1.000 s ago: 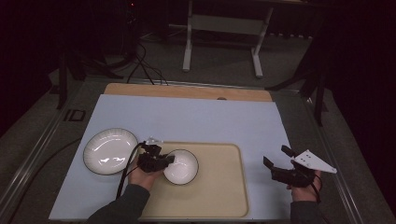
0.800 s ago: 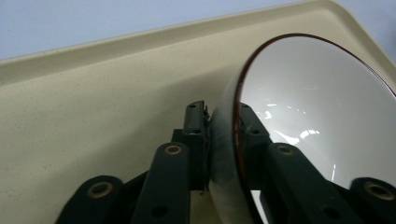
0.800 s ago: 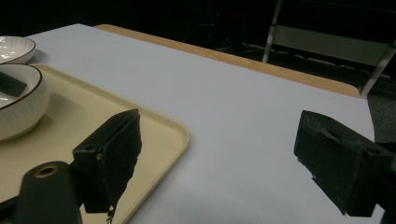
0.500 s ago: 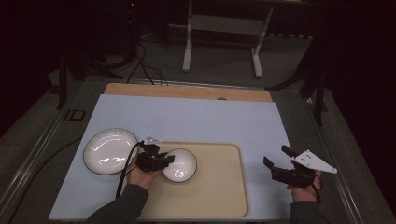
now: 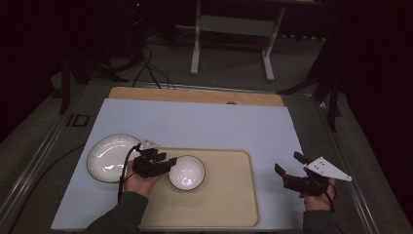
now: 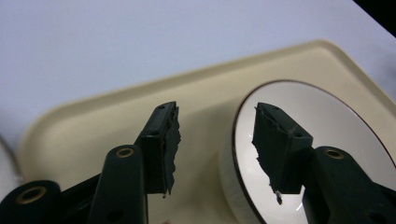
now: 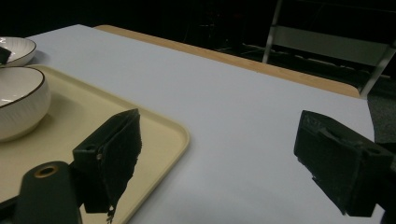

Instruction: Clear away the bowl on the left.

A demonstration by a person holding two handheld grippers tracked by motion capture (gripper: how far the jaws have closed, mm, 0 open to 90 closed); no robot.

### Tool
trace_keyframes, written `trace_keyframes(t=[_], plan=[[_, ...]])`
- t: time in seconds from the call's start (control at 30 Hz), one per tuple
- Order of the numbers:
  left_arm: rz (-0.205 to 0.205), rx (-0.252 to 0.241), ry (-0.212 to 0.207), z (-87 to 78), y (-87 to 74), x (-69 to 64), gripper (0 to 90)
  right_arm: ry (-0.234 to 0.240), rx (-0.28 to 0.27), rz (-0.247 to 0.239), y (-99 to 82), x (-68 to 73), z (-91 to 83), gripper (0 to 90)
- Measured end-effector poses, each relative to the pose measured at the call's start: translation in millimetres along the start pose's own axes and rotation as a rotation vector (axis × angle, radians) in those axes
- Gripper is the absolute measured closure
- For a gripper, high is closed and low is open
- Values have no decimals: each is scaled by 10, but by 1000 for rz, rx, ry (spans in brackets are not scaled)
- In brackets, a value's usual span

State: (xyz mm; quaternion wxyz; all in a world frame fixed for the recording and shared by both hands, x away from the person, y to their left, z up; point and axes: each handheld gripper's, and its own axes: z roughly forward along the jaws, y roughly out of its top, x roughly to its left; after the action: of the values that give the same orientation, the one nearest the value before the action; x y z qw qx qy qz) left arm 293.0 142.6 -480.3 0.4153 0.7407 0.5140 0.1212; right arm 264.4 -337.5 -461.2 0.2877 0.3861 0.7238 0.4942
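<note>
A white bowl with a dark rim [image 5: 186,171] stands on the left part of a beige tray [image 5: 229,195]. My left gripper [image 5: 168,163] is at the bowl's left edge. In the left gripper view its jaws [image 6: 215,108] straddle the rim of the bowl [image 6: 327,126], one outside over the tray [image 6: 93,121] and one over the inside. They have just been opening and the pads do not press on the rim. My right gripper [image 5: 287,163] hovers over the table right of the tray, open with nothing between its fingers [image 7: 219,126].
A white ribbed plate [image 5: 112,157] lies on the pale blue table cover [image 5: 204,122] just left of the tray, close behind my left hand. A wooden strip [image 5: 195,95] edges the far side. The bowl [image 7: 18,102] and plate [image 7: 14,49] appear at the left of the right gripper view.
The left gripper's jaws have spread apart at the bowl's rim and the hand has eased up and back a little. The bowl stays on the tray. The right hand has not moved.
</note>
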Motion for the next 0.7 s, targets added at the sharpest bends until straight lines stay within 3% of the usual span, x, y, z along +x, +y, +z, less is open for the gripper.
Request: trace_keyframes(t=[0.2,0.47,0.7], plan=[[-11,-44,29,-140,49,104,471,0,0,0,0,0,-1,146],[-16,-111,121,-372,91,273,432,-1,-1,2,0,-1,-4,146],[-20,-167,178,-554,96,407,416,-1,-1,4,0,-1,-4,146]])
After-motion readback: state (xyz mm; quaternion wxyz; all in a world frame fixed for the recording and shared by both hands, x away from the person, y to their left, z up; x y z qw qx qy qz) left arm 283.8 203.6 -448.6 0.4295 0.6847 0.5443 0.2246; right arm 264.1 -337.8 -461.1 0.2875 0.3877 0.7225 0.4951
